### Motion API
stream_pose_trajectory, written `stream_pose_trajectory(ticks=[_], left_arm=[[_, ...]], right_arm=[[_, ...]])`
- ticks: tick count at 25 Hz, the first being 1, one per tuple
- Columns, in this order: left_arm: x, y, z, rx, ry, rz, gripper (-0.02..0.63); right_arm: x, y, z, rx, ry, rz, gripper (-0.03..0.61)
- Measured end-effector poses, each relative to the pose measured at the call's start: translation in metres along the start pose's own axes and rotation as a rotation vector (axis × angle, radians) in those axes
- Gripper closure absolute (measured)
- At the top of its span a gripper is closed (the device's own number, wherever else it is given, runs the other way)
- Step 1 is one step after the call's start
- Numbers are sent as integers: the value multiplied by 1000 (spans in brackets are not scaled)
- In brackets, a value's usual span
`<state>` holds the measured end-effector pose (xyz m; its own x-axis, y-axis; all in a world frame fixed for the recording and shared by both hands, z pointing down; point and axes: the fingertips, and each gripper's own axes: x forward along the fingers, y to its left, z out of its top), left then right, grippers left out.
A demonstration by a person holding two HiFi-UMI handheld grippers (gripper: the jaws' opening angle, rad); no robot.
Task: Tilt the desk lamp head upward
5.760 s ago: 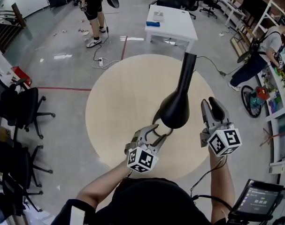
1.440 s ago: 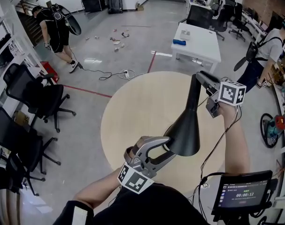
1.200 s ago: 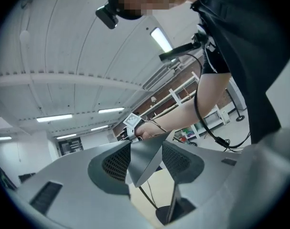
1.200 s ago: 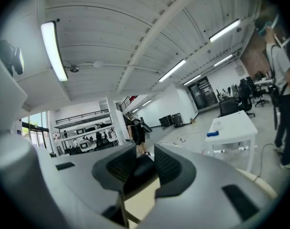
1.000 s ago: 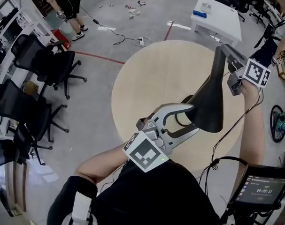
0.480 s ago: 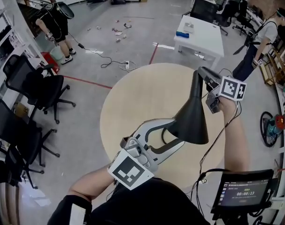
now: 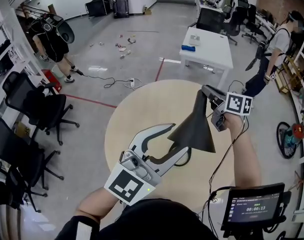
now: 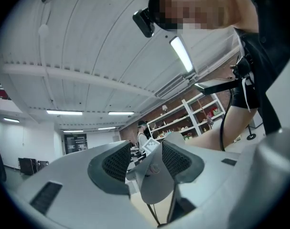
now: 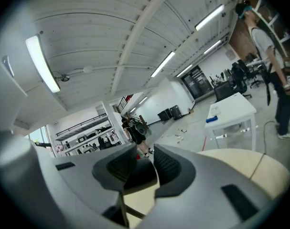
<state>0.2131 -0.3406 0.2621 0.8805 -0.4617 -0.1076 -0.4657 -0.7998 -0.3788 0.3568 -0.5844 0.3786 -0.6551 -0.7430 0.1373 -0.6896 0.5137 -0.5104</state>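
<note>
One black lamp head [image 7: 192, 129] hangs over the one round table [image 7: 136, 114], wide mouth toward the person. The left gripper [image 7: 179, 141] is clamped on the shade's rim. The right gripper [image 7: 208, 95] is closed on the narrow neck end. One screen [image 7: 252, 211] shows digits too small to read. Beyond stand one white desk [image 7: 204, 46] and two people [image 7: 51, 39].

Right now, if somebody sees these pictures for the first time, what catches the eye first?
The black desk lamp, standing over the round pale table mid-frame. The left gripper clamps the rim of its cone shade, and the right gripper clamps its neck at the far end.
</note>
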Motion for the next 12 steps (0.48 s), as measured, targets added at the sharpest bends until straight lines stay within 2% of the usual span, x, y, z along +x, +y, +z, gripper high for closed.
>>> stream_pose_trajectory(ticks=[4,12], left_arm=[[-1,11,2,-21,-7,18,399],[4,21,13,1,-24,21,399]], right_arm=[[-1,-1,-5,56,-17,20,462],[2,0,-11,91,-4,34,469]])
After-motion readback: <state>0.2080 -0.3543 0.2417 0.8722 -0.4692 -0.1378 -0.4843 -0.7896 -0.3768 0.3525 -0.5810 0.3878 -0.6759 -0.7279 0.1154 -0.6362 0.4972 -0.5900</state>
